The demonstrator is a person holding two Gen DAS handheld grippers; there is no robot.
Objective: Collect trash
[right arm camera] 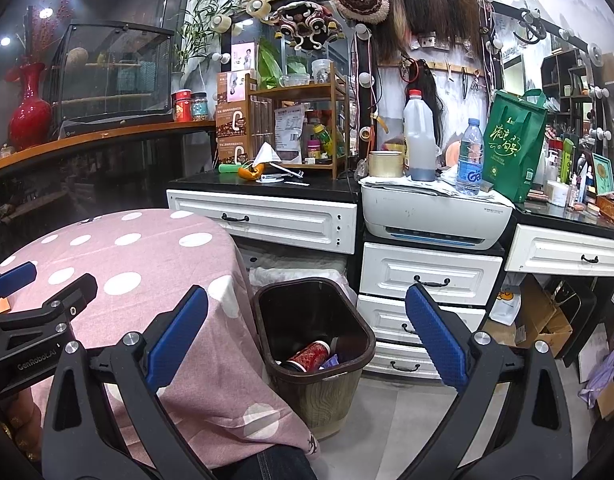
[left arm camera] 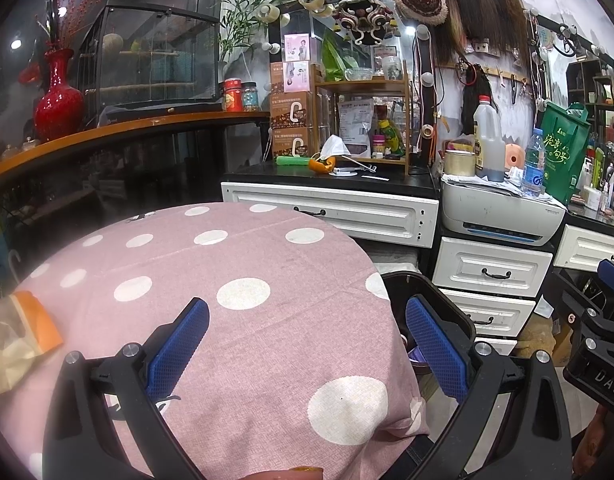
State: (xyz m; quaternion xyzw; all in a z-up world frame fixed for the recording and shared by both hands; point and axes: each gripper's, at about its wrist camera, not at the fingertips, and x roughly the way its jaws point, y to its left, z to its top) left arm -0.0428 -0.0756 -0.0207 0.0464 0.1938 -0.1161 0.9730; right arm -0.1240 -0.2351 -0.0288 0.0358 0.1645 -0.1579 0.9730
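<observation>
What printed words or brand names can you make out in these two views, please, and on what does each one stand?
"GenRobot.AI": on the black body of the left tongs, seen from the right wrist.
"DAS", cut off by the frame edge: on the body of the right tongs, seen from the left wrist.
Green tote bag: large Chinese characters, not legible to me.
Water bottle label, coffee boxes, printer: too small or blurred.

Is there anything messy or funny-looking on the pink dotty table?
Yes. A crumpled wrapper with an orange edge lies alone near the edge of the pink tablecloth, not in the bin beside the table.
</observation>
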